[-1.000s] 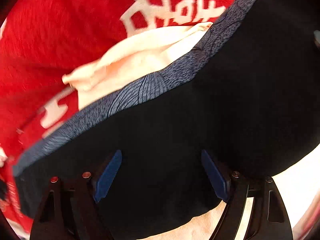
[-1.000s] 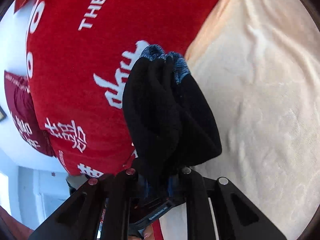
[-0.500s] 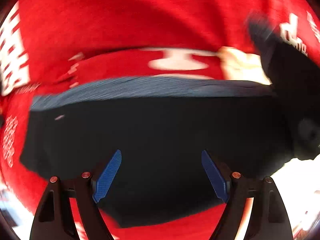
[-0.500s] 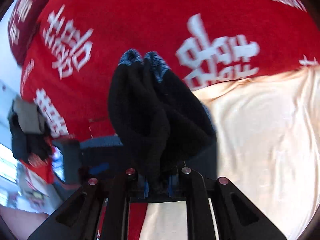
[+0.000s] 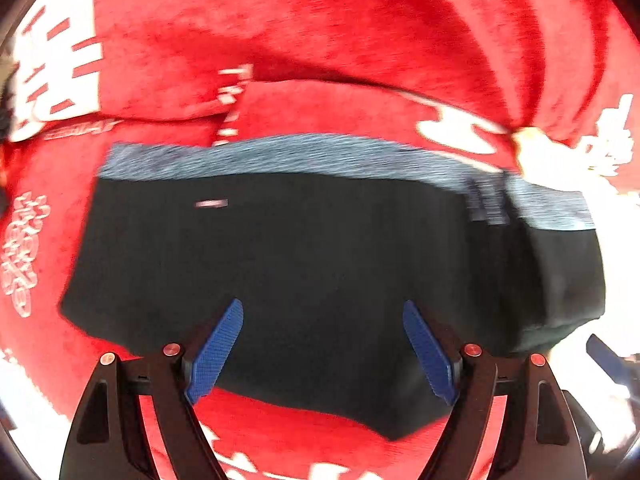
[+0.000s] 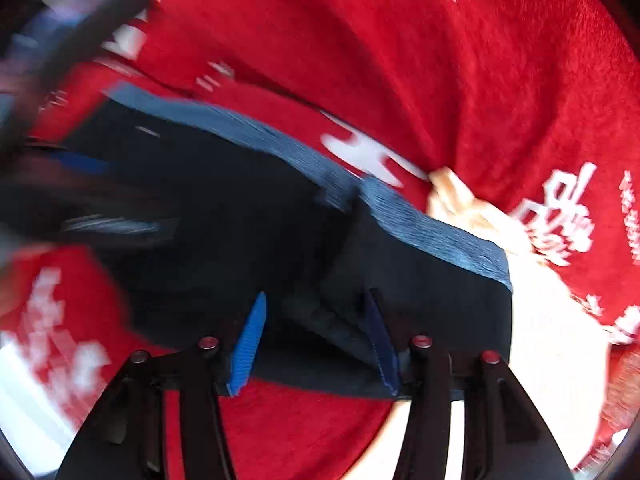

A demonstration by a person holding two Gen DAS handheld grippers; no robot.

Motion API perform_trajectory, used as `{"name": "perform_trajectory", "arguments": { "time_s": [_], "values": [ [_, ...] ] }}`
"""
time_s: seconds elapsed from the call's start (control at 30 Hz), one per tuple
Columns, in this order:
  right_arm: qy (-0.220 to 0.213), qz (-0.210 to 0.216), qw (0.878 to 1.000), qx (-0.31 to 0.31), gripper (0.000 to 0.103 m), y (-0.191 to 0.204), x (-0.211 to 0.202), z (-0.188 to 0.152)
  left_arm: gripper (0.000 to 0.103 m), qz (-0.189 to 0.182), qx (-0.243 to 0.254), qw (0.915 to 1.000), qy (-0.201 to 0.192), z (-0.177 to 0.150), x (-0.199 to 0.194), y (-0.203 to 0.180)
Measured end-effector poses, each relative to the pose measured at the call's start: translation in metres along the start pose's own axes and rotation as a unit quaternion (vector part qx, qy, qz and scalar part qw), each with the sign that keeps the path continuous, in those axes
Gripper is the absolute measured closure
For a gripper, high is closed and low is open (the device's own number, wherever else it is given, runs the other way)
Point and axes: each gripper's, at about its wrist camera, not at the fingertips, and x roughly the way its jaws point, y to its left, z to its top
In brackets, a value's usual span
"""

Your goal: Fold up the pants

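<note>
The black pants (image 5: 304,264), with a blue-grey waistband (image 5: 280,156) along the far edge, lie folded on the red blanket (image 5: 360,40). My left gripper (image 5: 322,346) hovers over their near edge, open, with nothing pinched between its blue pads. My right gripper (image 6: 314,346) stands over the right end of the pants (image 6: 248,220). Its jaws are opening, and a slack fold of black cloth lies between the pads, which do not press it. The waistband (image 6: 400,208) runs diagonally there. The picture is blurred by motion.
The red blanket (image 6: 440,60) carries white characters and has a raised fold behind the pants. A cream sheet (image 6: 540,340) shows at the right, also the cream sheet (image 5: 560,164). The left gripper's blurred dark frame (image 6: 72,184) crosses the left side of the right wrist view.
The right gripper carried the bunched pants end across, laid it down and parted its jaws, letting go. The pants now lie flat. The left gripper swept sideways and stayed open.
</note>
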Motion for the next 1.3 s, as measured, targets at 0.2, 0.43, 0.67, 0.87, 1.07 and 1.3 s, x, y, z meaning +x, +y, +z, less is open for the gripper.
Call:
{"name": "perform_trajectory", "arguments": {
  "time_s": [0.2,0.43,0.67,0.87,1.07,1.3],
  "values": [
    [0.033,0.217,0.920,0.324,0.044,-0.122,0.003,-0.050,0.020,-0.145,0.032,0.9885,0.029,0.013,0.004,-0.062],
    [0.046,0.322,0.757,0.567,0.045,-0.199,0.056,-0.125,0.046,-0.176,0.021,0.9802,0.088,0.015,0.044,-0.110],
    [0.049,0.344,0.717,0.605,0.096,-0.201,0.073,-0.129,0.052,-0.129,0.065,0.9882,0.051,-0.004,0.016,-0.111],
    [0.069,0.349,0.753,0.554,0.098,-0.193,0.059,-0.125,0.044,-0.085,0.073,0.9924,0.051,-0.026,0.036,-0.108],
    [0.109,0.364,0.781,0.496,0.091,-0.195,0.066,-0.113,0.031,-0.057,0.073,0.9957,-0.010,-0.009,-0.008,-0.105],
    [-0.013,0.293,0.858,0.422,0.048,-0.276,0.018,-0.082,0.031,-0.079,0.105,0.9905,-0.039,0.036,-0.007,-0.155]
  ]
}}
